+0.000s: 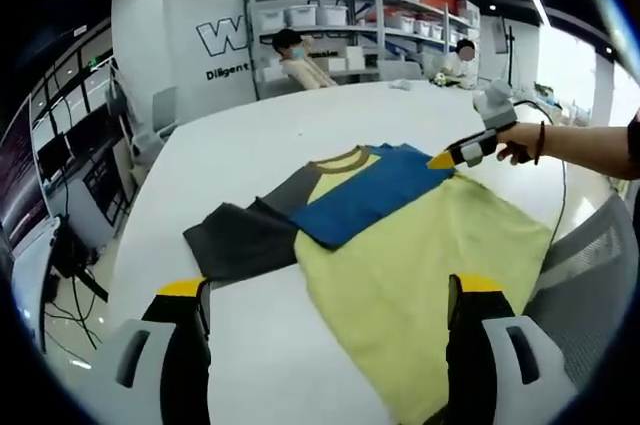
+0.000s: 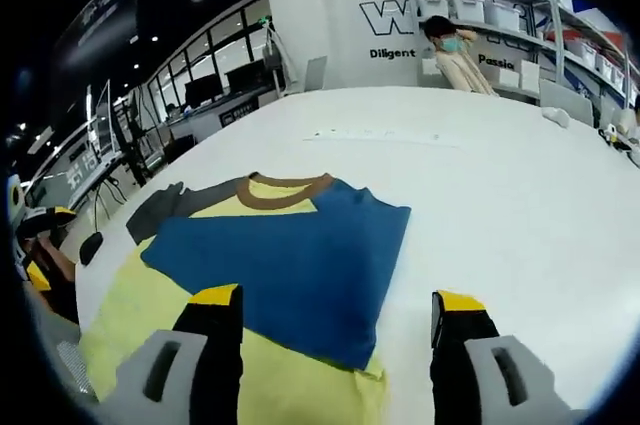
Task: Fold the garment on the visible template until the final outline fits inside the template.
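On the white worktop (image 1: 250, 160) lies a shirt (image 1: 420, 265), mostly yellow, with a brown collar (image 1: 340, 159) and a grey sleeve (image 1: 245, 240) spread out flat to one side. Its blue part (image 2: 300, 260) is folded in over the yellow body, one edge running beside the collar. In the left gripper view the left claw (image 1: 330, 310) hangs wide over the shirt's near edge, one jaw above bare worktop and the other above yellow cloth, holding nothing. The right claw (image 1: 440, 159) comes in from the right in a hand (image 1: 515, 145), its yellow tip at the corner of the blue fold; whether it touches the cloth I cannot tell. In the right gripper view the right claw (image 2: 328, 313) stands wide, empty, one jaw over the blue fold and the other over bare worktop. Shelves (image 1: 330, 20) with bins and two seated people stand beyond the worktop.
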Demonstrator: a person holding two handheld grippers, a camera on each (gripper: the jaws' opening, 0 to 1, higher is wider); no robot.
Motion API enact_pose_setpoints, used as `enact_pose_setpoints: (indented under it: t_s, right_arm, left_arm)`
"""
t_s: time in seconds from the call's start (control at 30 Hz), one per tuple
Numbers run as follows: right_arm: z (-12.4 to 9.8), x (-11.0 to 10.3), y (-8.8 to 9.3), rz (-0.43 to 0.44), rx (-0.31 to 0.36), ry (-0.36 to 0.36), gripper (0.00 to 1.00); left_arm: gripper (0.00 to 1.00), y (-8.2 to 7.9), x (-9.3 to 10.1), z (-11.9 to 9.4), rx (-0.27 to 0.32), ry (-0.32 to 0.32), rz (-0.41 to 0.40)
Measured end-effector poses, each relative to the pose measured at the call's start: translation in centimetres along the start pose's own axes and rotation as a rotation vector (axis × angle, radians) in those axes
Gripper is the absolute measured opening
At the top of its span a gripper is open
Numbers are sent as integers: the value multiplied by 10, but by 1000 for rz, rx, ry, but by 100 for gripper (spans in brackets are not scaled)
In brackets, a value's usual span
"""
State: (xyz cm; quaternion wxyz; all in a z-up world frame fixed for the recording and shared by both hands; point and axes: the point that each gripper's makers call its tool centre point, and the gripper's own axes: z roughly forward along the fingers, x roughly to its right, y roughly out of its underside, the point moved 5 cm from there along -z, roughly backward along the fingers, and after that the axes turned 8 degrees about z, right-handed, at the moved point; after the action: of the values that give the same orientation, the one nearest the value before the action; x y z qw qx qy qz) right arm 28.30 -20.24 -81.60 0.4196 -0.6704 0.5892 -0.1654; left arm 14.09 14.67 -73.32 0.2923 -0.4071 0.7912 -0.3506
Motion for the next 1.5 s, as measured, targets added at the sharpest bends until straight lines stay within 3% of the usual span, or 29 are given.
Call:
enact_pose_setpoints:
  t_s: [0.17,0.3,0.43,0.67,1.03,1.5]
  right_arm:
    - [0,8,10,-38,-27,30,55]
    - [-1,15,14,-49,-28,53,33]
    - [-1,15,17,-63,-31,58,28]
    - [-2,16,20,-139,-40,80,0]
    - [-2,22,18,-182,-46,94,0]
    - [-11,57,10,-169,-59,145,0]
  left_arm:
    - [99,3,-2,0,-10,-8,-7]
    - [99,0,0,-1,4,-16,11]
    - [99,-2,0,0,0,-17,28]
    - [99,-4,2,1,-1,-5,28]
    - [99,0,0,-1,-9,-11,23]
    - [99,4,-2,0,-26,-9,15]
